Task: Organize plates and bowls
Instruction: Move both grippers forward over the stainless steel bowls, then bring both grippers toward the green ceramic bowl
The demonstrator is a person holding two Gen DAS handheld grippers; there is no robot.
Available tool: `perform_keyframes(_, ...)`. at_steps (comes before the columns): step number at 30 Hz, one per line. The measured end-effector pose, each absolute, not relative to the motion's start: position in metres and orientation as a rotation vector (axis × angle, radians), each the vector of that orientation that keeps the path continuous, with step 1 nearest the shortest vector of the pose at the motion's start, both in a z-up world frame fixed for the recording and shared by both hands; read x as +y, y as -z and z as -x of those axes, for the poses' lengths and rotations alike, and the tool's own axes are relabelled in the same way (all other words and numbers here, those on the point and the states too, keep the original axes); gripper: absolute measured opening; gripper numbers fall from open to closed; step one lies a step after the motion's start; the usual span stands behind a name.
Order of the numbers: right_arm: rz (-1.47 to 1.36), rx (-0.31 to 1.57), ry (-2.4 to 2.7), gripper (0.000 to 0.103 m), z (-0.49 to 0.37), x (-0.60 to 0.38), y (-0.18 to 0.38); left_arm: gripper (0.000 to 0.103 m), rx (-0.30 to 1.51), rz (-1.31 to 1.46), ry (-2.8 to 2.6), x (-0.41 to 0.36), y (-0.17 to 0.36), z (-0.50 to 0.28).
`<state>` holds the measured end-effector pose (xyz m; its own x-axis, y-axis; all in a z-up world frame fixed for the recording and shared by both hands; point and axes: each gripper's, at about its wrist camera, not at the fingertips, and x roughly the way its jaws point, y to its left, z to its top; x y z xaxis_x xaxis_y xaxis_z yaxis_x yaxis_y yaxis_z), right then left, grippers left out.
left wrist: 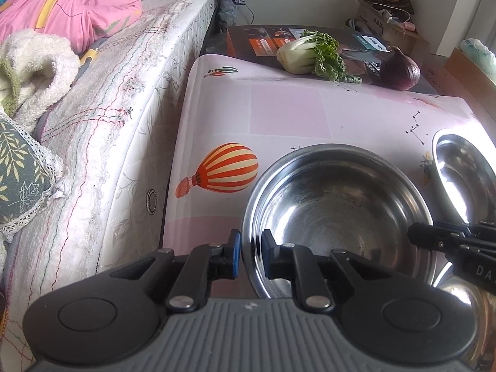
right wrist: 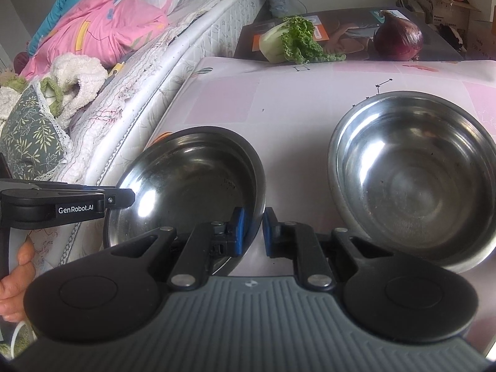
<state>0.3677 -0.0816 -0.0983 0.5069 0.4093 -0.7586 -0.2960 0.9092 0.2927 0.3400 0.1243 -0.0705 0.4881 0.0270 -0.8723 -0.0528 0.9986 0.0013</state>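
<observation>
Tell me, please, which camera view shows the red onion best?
The right wrist view: the onion sits large and whole on the dark box, beside the greens. The left wrist view shows it too, but smaller and nearer the frame's edge.

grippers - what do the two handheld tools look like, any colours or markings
Both look alike: the left gripper and right gripper have a ribbed grey body, two rounded black lobes, and black linkage arms with silver pivot pins. The fingers carry blue pads. The side of the left tool, seen from the right wrist view, bears white "GenRobot.AI" lettering. No sleeve is visible.
</observation>
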Motion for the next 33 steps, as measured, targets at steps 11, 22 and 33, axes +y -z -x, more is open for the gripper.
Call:
perform_keyframes(11,-0.1,0.927,-0.438,0.012,-0.361,-0.071,0.084,0.015,1.045,0.041,-0.052,0.135,0.063,-0.331)
perform_keyframes(22,-0.106,0.89,-0.453,0.012,-0.346,-0.074,0.061,0.015,1.011,0.036,-0.065,0.133,0.041,-0.318)
perform_keyframes(33,-0.166,0.873,-0.451,0.012,-0.33,-0.107,0.037,0.015,0.96,-0.001,-0.056,0.102,0.005,-0.303)
